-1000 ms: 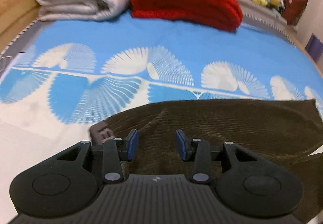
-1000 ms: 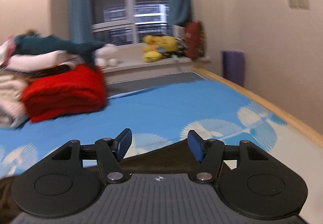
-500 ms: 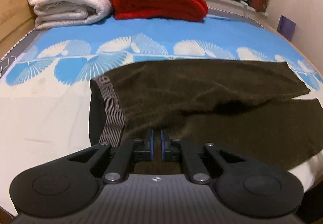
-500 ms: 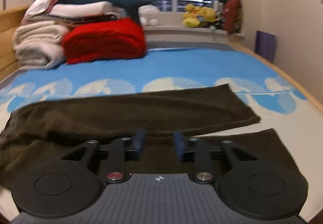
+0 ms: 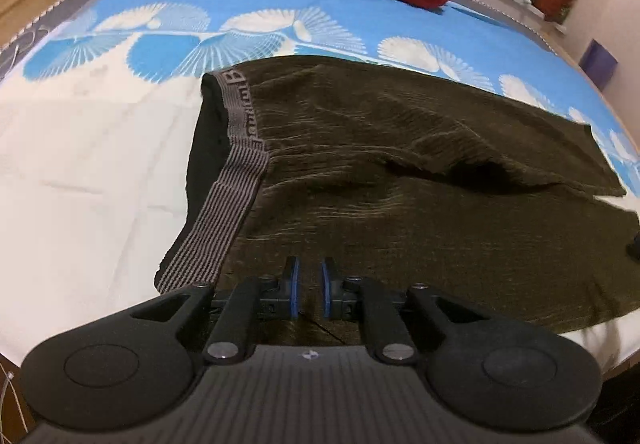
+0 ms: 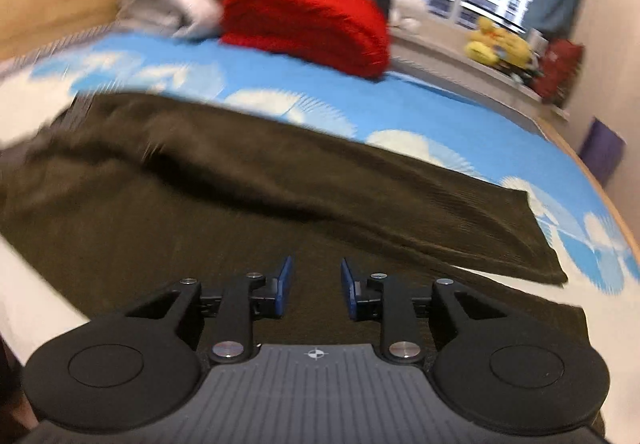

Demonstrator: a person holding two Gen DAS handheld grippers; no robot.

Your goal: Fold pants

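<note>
The dark ribbed pants [image 5: 400,179] lie flat across the middle of the frame on the bed [image 5: 100,171], soft and floppy. The left gripper [image 5: 307,290] is nearly closed at the near edge, seemingly empty; the right gripper [image 6: 316,286] gapes. The striped waistband [image 5: 224,199] looks like the firmest hold.

Left claw [image 5: 307,291] nearly closed, narrow gap; right claw [image 6: 316,288] parted wider.
</note>
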